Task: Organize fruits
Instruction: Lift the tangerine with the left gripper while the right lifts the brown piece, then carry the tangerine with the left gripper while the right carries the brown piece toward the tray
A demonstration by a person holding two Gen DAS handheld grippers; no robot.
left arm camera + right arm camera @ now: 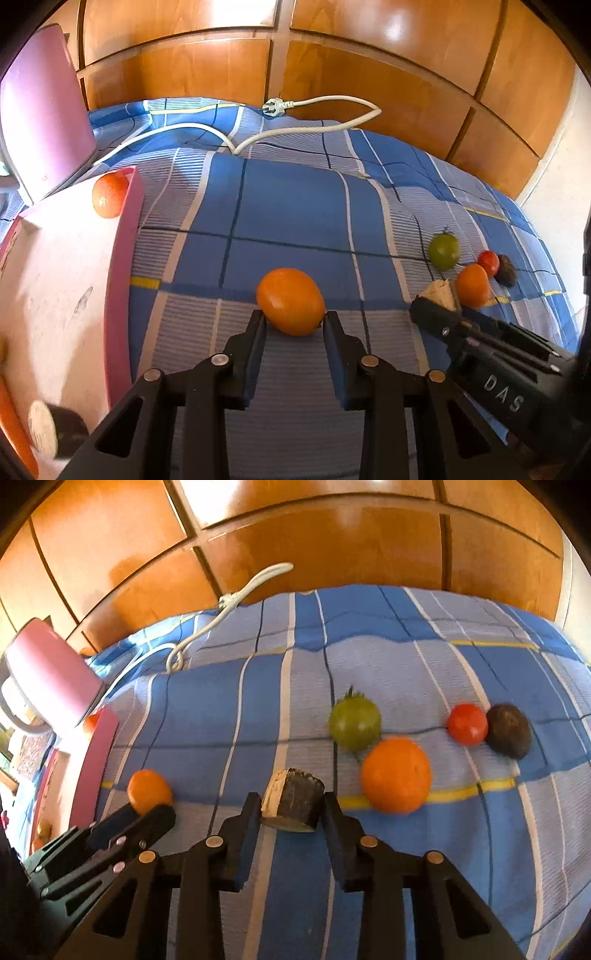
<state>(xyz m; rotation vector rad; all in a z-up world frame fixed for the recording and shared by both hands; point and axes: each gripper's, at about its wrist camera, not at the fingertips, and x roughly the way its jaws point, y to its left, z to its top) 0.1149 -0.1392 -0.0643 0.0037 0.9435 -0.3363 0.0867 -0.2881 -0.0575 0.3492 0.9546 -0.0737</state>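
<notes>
The left claw is closed on an orange fruit, its two pads pressing the fruit's sides just above the blue checked bedspread. The right claw has a dark-skinned cut piece with a pale face between its pads; both pads appear to touch it, though whether they press it I cannot tell. To the right of that piece lie a larger orange, a green tomato, a red tomato and a dark avocado, the last two touching. Left of the left claw stands a pink box, with another orange in its far corner. A white power cable crosses the bed's far side, before wooden wardrobe doors.
</notes>
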